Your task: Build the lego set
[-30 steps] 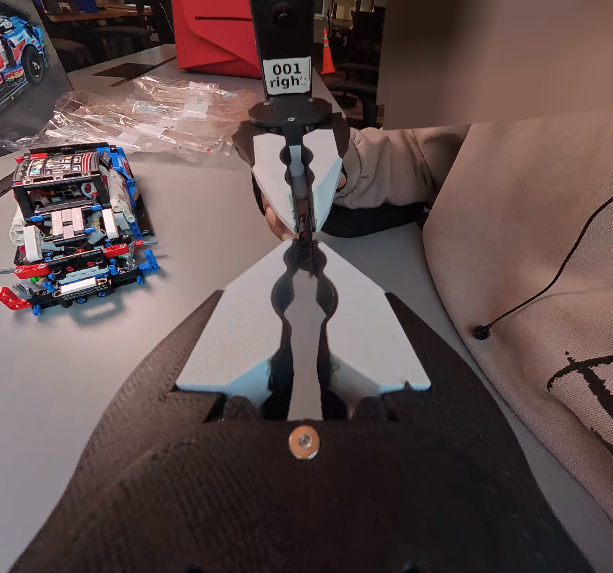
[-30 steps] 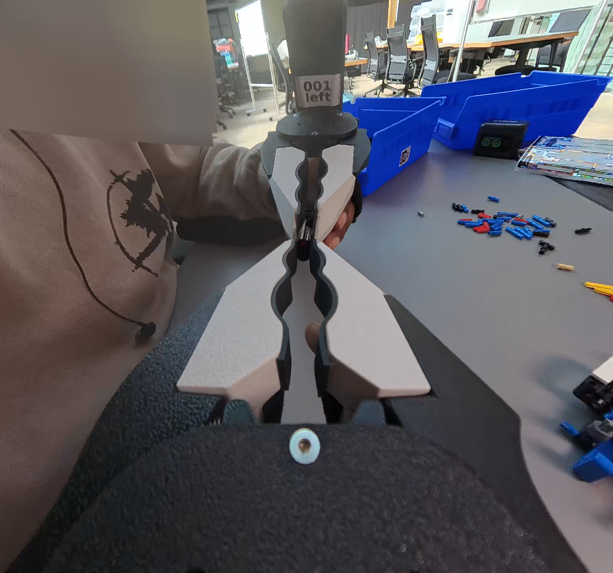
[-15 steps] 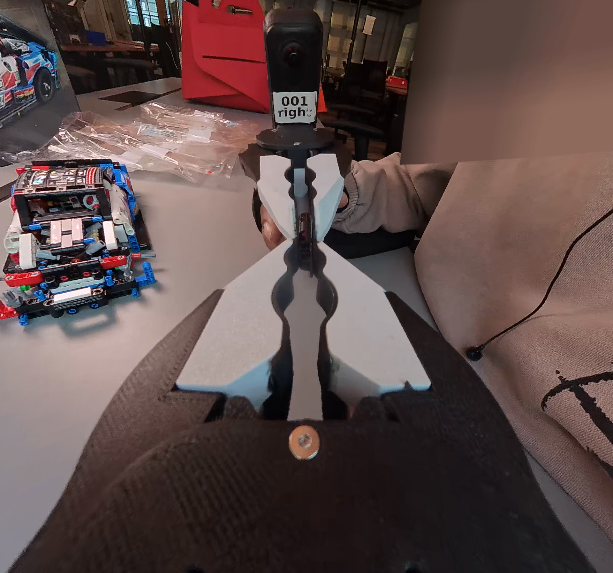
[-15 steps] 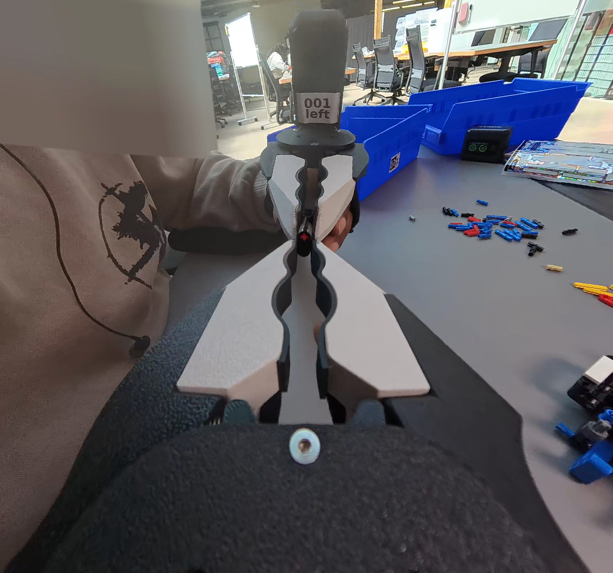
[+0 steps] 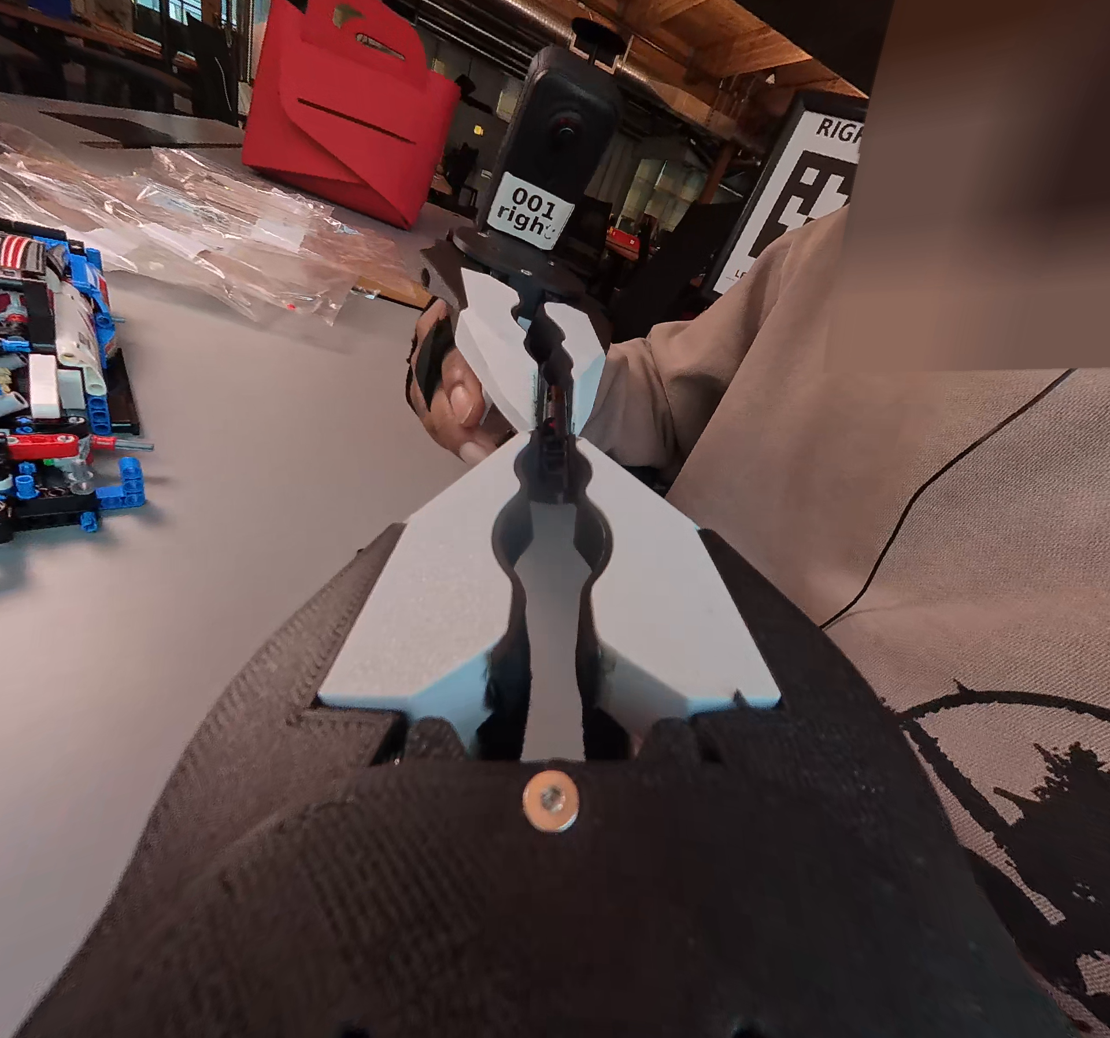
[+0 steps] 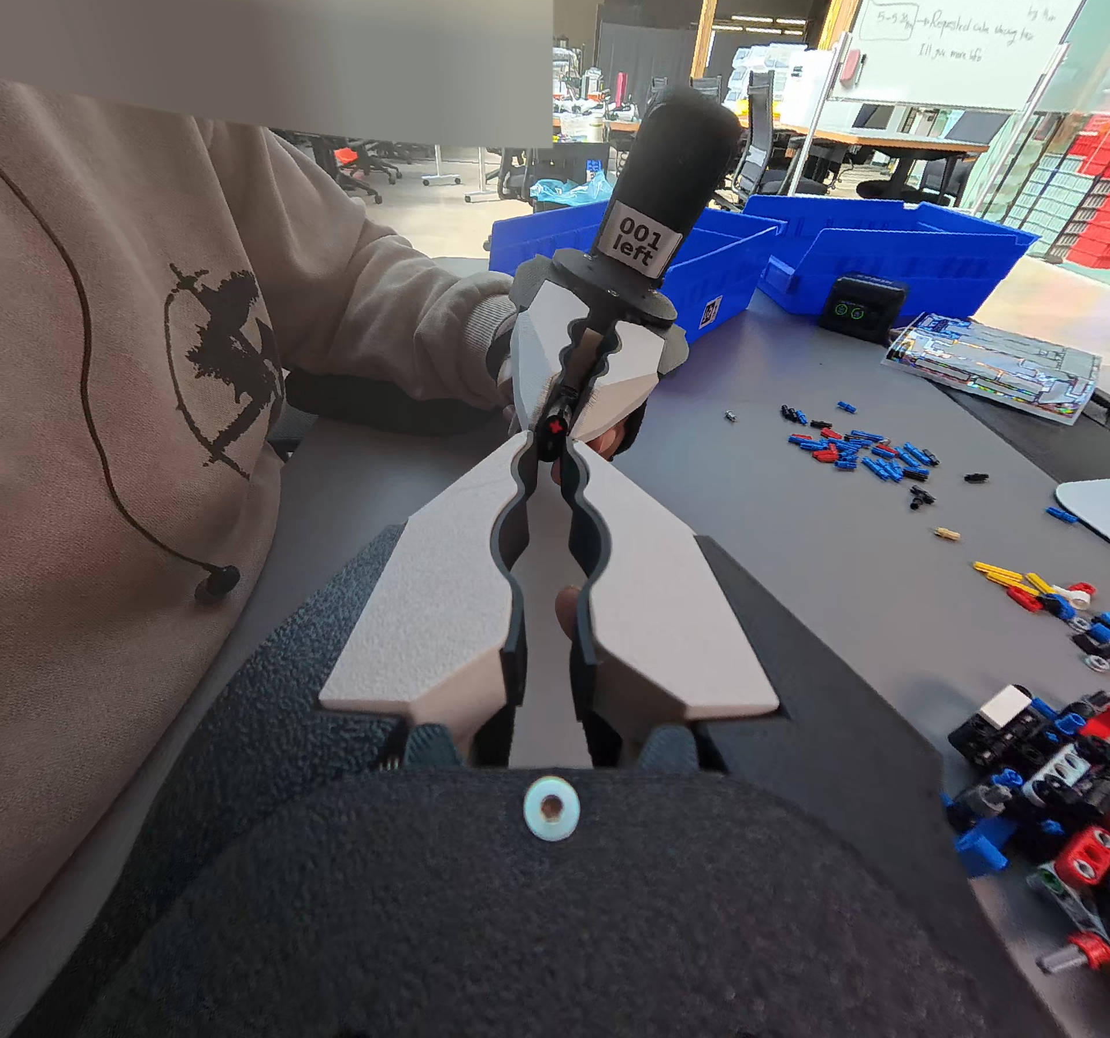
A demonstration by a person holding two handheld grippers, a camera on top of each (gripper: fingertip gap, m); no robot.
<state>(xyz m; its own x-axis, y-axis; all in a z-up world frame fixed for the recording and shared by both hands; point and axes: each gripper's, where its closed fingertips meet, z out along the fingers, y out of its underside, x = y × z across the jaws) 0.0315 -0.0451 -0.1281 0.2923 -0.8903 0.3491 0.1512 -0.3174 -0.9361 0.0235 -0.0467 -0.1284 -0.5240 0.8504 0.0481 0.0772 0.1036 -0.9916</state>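
My two grippers meet tip to tip above the grey table [image 5: 252,408], close to the person's beige sweatshirt. In the left wrist view, my left gripper [image 5: 549,453] is shut on a small black lego piece [image 5: 551,471]. The right gripper faces it, tilted, with a dark piece and a spot of red in its tips. In the right wrist view, my right gripper [image 6: 549,447] is shut around a black piece with a red cross-shaped axle end [image 6: 555,427]. The left gripper's tips pinch the far end of it. A partly built lego car [image 5: 54,384] lies at the left.
Clear plastic bags [image 5: 198,222] and a red cardboard box [image 5: 348,126] lie behind the car. Loose blue, red and black pins [image 6: 859,456], blue bins [image 6: 751,270], a black device [image 6: 862,306], a printed sheet [image 6: 991,366] and a built lego section [image 6: 1045,781] are on the right. Less than 4 cm separates the two grippers' tips. Left tips and right tips are each some 25 cm from the partly built lego car [image 5: 54,384].
Both grippers have stayed tip to tip but have tilted and rolled. The red axle end now shows clearly between the tips. The car has slid toward the left edge of the left wrist view.
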